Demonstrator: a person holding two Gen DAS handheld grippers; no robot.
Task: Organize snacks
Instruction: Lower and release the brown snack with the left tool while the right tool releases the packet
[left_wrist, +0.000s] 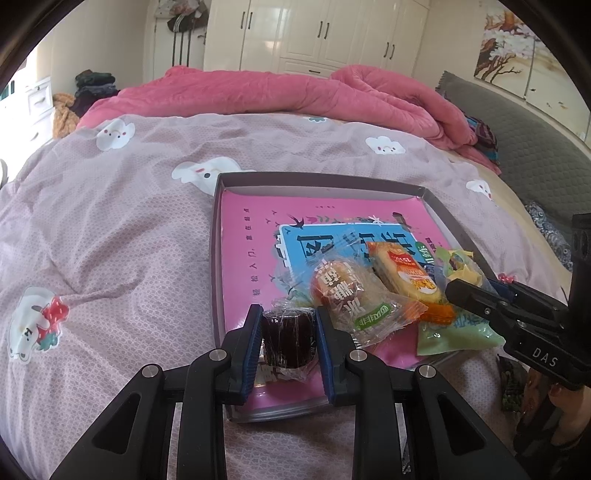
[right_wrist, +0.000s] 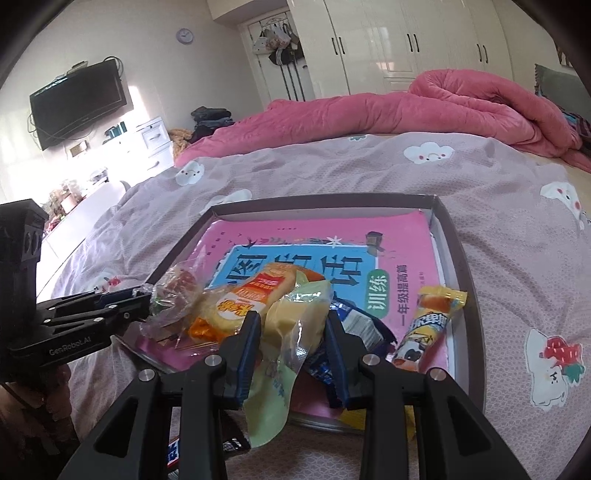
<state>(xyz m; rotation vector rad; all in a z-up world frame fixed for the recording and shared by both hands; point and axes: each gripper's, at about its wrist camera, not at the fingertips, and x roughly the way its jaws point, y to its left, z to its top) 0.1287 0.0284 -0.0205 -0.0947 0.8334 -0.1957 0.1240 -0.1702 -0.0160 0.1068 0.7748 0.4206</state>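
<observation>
My left gripper (left_wrist: 286, 341) is clamped on a dark wrapped cake (left_wrist: 288, 338); my right gripper (right_wrist: 293, 345) pinches the pale-green packet (right_wrist: 295, 325) over the tray (right_wrist: 456, 236).

Pinks and pastels on the bed, black hand-held grippers with blue pads.
Bed cover (left_wrist: 129, 221) dusty mauve with fine dot weave, white cloud and bear prints, red strawberry. Blanket (left_wrist: 295, 96) hot pink. Box tray (left_wrist: 454, 221) grey rim; book (left_wrist: 251, 229) inside pink with blue panel, dark characters, green oval. Left hand-held gripper (left_wrist: 288, 332) black, blue pads, around dark brown snack (left_wrist: 288, 341) in clear wrap. Right hand-held gripper (right_wrist: 291, 343) black, blue pads, around pale green-yellow packet (right_wrist: 295, 325). Orange-yellow cake pack (right_wrist: 243, 299); yellow-orange stick pack (right_wrist: 428, 325) with cow print; blue-white wrapper (right_wrist: 362, 325). Wardrobe (left_wrist: 332, 33) cream, dark handles.
</observation>
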